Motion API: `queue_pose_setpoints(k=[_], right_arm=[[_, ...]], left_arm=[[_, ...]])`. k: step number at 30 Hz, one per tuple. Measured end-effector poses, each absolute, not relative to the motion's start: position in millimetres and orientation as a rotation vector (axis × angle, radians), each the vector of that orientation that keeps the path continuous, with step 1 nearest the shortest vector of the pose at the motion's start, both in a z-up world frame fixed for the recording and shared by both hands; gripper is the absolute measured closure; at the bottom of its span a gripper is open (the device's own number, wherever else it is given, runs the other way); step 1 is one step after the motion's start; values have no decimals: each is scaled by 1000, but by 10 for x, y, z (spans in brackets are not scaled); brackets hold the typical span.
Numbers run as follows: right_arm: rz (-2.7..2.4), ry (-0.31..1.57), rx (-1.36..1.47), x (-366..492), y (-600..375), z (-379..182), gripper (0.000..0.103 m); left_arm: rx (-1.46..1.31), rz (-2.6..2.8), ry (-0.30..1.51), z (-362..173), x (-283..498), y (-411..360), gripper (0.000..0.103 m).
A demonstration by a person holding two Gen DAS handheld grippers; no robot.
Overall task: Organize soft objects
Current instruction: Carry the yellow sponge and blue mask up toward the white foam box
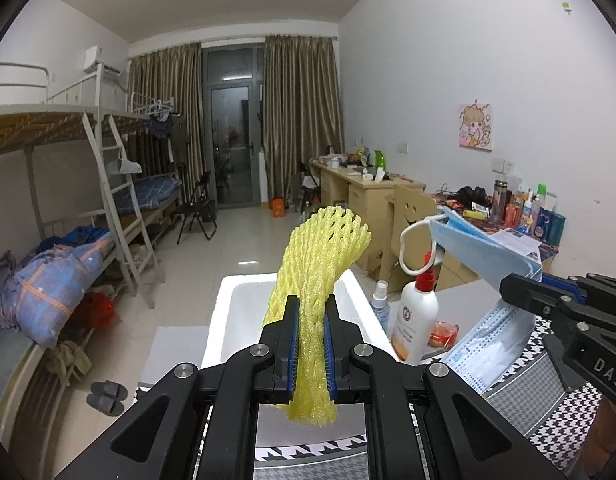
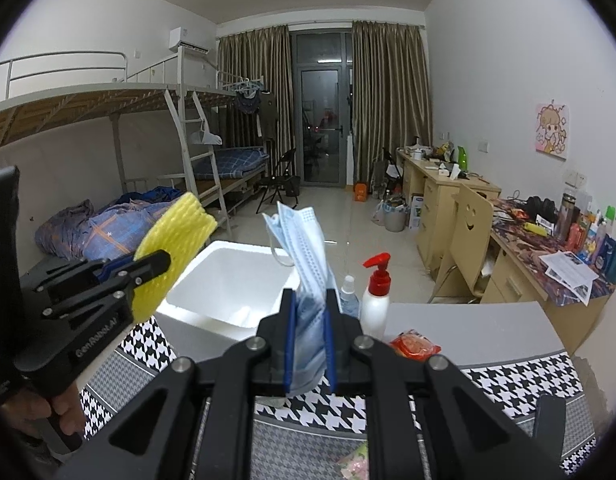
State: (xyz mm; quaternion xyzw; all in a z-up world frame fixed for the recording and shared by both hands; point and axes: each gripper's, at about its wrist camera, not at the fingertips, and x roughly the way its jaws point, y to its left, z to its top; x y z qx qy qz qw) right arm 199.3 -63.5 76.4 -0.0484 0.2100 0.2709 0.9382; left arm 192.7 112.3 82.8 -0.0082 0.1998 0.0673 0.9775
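My left gripper [image 1: 311, 312] is shut on a yellow foam fruit net [image 1: 321, 256], which stands up out of the jaws above the near side of a white foam box [image 1: 228, 320]. In the right wrist view the same net [image 2: 176, 244] and left gripper [image 2: 158, 266] show at the left, level with the box [image 2: 196, 276]. My right gripper [image 2: 311, 304] is shut on a bunch of blue face masks [image 2: 304, 240] that stick up over the box's right side. From the left wrist view those masks [image 1: 483, 248] and the right gripper [image 1: 511, 286] hang at the right.
Right of the box stand a white pump bottle [image 2: 375, 292] and a small spray bottle [image 2: 347, 292], with a red packet [image 2: 413, 344] on the grey table [image 2: 487, 332]. A houndstooth cloth [image 2: 148, 344] covers the near surface. More blue masks [image 1: 495, 340] lie by the bottle.
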Motion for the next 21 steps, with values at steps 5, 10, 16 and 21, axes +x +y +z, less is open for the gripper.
queue_pose_setpoints(k=[5,10,16,21], right_arm=[[539,425,-101,2045,-599,782,87],[548,426,-94,2069,-561,799,87],[552,436,-104,2112,-497,793,87],[555,449,-100,2177,-485,785,87]], left_arm=[[-23,145,415,793,1995,1172,92],[-16,149,420,807,2086,1182,92],[-21,163,442,781,2232,1251,92],[-20,170,465,742,2359,1286,92]])
